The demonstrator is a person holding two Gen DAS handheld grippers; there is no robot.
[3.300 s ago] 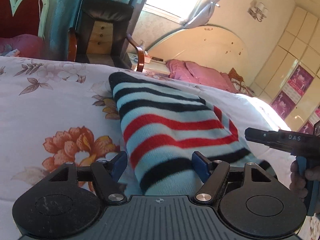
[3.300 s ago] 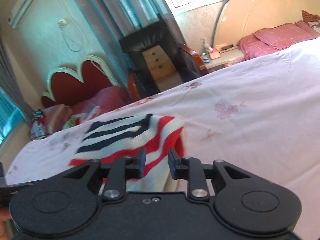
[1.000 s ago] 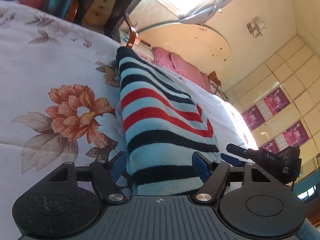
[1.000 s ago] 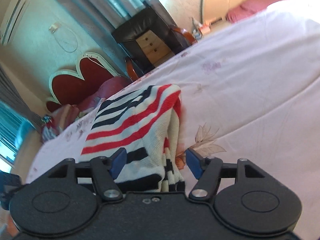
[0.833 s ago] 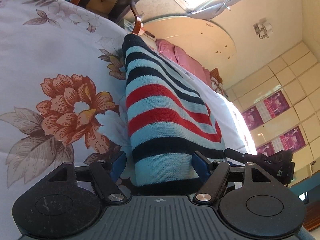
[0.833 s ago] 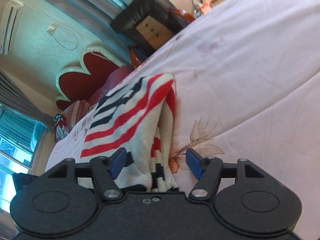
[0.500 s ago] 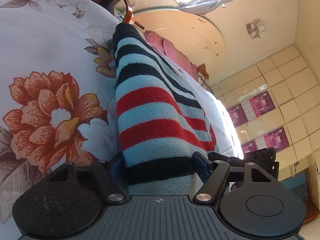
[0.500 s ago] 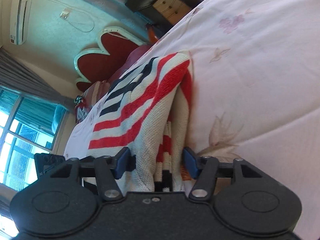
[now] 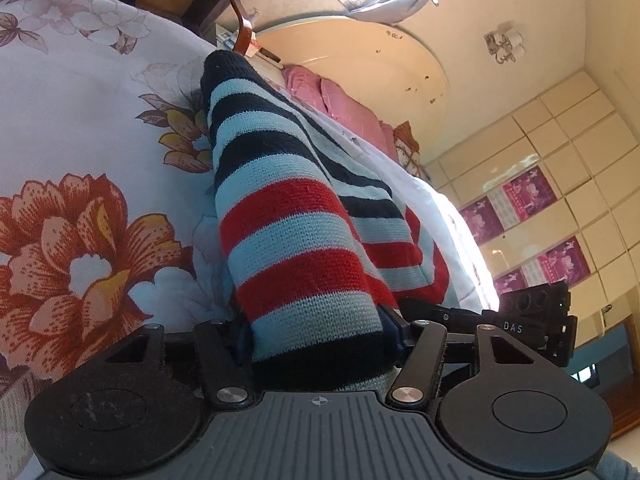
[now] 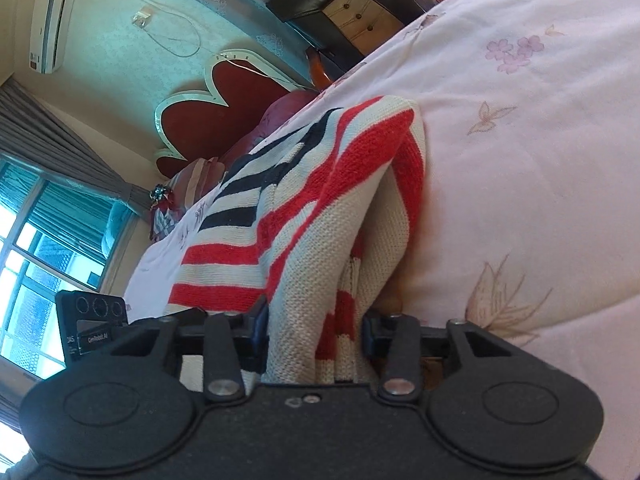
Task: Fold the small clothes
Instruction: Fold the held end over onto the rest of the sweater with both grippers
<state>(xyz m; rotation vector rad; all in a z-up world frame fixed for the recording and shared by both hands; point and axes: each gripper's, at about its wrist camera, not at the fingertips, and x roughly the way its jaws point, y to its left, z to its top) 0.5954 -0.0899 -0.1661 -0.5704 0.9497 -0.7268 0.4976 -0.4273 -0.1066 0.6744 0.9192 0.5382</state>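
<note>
While stretched long away from both tongs, knitted striped sweater [image 9: 288, 240] [image 10: 320, 208], soft, folded, near end squeezed by left gripper [image 9: 316, 336] and right gripper [image 10: 316, 332], just closing, flowery bedsheet [image 9: 80, 152].

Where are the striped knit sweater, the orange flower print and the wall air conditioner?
Striped knit sweater [image 9: 296, 240], left wrist view, red stripe.
Orange flower print [image 9: 76, 248], left wrist view, petals.
White wall air conditioner [image 10: 50, 20], right wrist view, front panel.

Sunlit bedroom: floral bedspread [image 9: 80, 128] (pink pillows [image 9: 344, 104] behind).
</note>
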